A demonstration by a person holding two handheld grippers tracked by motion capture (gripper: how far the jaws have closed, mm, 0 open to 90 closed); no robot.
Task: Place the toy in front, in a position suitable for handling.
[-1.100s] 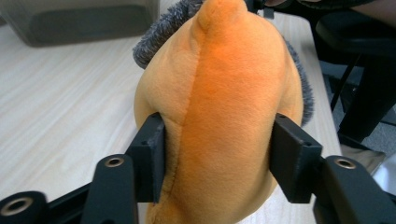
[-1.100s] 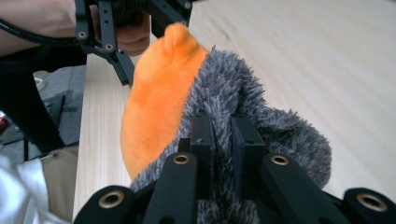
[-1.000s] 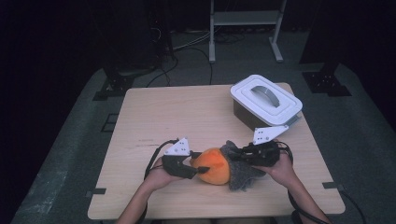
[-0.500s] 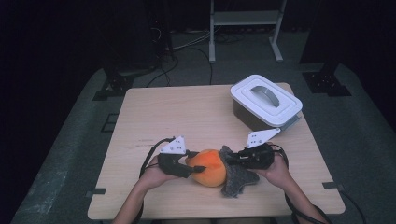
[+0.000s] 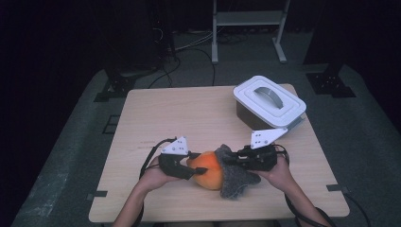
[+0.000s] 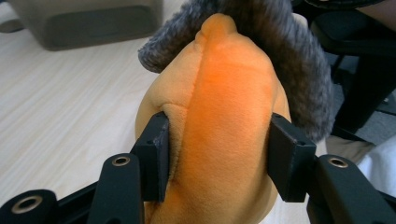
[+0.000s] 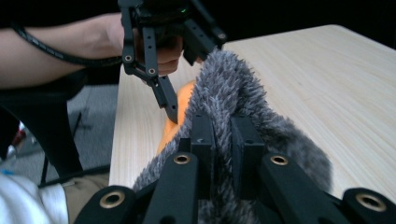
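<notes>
Orange plush toy (image 5: pixel 209 169): lies on the table's near part, at about 6 o'clock from the table's middle, between the two grippers.
Grey furry cover (image 5: pixel 234 177): wraps the toy's side at 3 o'clock, draping onto the wood.
Left gripper (image 5: pixel 189 165): at the toy's 9 o'clock; jaws pinch the orange body on both flanks, denting the plush.
Right gripper (image 5: pixel 227 160): at the toy's 3 o'clock; jaws pressed together on a fold of grey fur.
White lidded box (image 5: pixel 268 100): at 1 o'clock from the toy, well apart, lid on.
Table (image 5: pixel 189 113): light wood.
</notes>
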